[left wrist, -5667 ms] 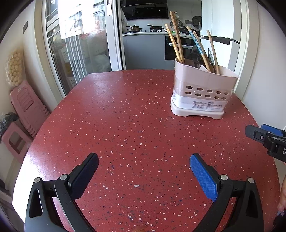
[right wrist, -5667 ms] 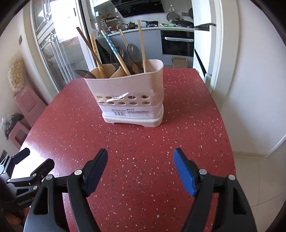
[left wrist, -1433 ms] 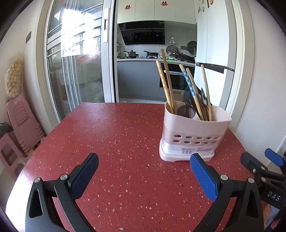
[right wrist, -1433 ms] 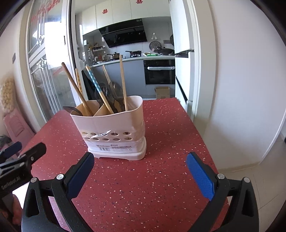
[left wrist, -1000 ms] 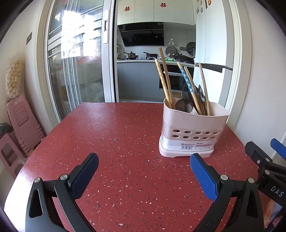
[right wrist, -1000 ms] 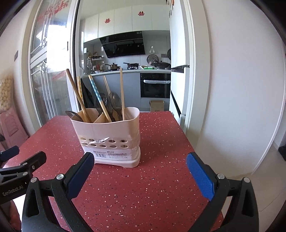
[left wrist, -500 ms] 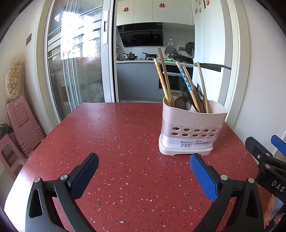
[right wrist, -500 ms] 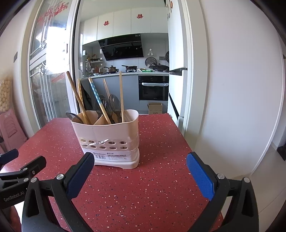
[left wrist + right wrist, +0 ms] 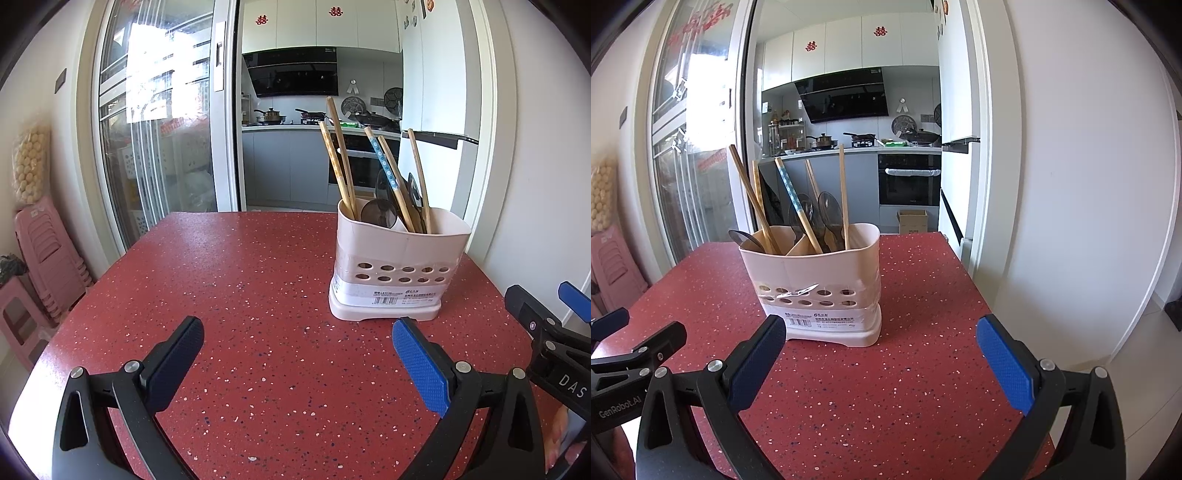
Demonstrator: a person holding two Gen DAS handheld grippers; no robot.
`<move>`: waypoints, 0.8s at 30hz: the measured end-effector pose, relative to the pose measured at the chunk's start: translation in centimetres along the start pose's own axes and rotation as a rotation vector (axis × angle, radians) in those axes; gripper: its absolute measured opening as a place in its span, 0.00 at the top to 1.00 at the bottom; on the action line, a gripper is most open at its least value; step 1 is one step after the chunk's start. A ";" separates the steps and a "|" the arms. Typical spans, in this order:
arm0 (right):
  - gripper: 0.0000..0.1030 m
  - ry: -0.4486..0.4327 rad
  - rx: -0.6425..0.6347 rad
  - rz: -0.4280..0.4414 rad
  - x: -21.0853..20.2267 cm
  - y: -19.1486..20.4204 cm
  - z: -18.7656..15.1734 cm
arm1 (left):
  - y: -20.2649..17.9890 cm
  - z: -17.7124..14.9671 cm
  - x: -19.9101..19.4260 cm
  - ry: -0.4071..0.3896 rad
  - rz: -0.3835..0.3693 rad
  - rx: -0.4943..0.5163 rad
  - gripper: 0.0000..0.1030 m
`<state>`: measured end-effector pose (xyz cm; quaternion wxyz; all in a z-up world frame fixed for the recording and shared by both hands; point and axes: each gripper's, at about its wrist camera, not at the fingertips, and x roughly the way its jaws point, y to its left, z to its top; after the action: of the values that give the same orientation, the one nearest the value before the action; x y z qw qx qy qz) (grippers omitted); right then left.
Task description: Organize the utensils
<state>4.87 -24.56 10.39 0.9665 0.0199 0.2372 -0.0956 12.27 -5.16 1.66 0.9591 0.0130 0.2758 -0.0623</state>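
Observation:
A pale pink utensil holder (image 9: 397,266) (image 9: 816,288) stands upright on the red speckled table (image 9: 240,314) (image 9: 905,369). Several wooden chopsticks (image 9: 338,158) (image 9: 750,199), a blue-patterned stick (image 9: 384,162) (image 9: 796,201) and dark spoons (image 9: 378,214) (image 9: 829,214) stick up out of it. My left gripper (image 9: 297,345) is open and empty, in front of the holder and to its left. My right gripper (image 9: 881,345) is also open and empty, directly in front of the holder. Each gripper shows at the edge of the other's view.
The table's right edge (image 9: 982,295) drops off beside a white wall and fridge. Stacked pink stools (image 9: 44,258) stand left of the table. Behind are a glass sliding door (image 9: 159,147) and a kitchen with an oven (image 9: 908,181).
Both grippers have drawn back and tilted upward since the earliest frames, so the holder appears lower and more level. Jaws stay open throughout; the right gripper's jaws stand wider than 5.7 s ago.

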 end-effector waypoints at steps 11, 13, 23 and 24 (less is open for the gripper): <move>0.00 0.014 -0.005 -0.006 0.2 0.1 0.0 | 0.3 0.1 0.0 -0.004 0.010 0.001 0.00; 0.00 0.014 -0.005 -0.005 0.2 0.1 0.0 | 0.3 0.1 0.0 -0.005 0.009 0.003 0.00; 0.00 0.016 -0.012 -0.001 0.3 0.3 -0.1 | 0.3 0.0 0.1 0.000 0.010 0.003 0.00; 0.00 0.016 -0.013 -0.001 0.3 0.3 -0.1 | 0.3 0.0 0.1 0.001 0.009 0.003 0.00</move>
<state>5.17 -24.31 10.17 0.9646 0.0144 0.2457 -0.0945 12.39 -4.86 1.56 0.9593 0.0155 0.2760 -0.0583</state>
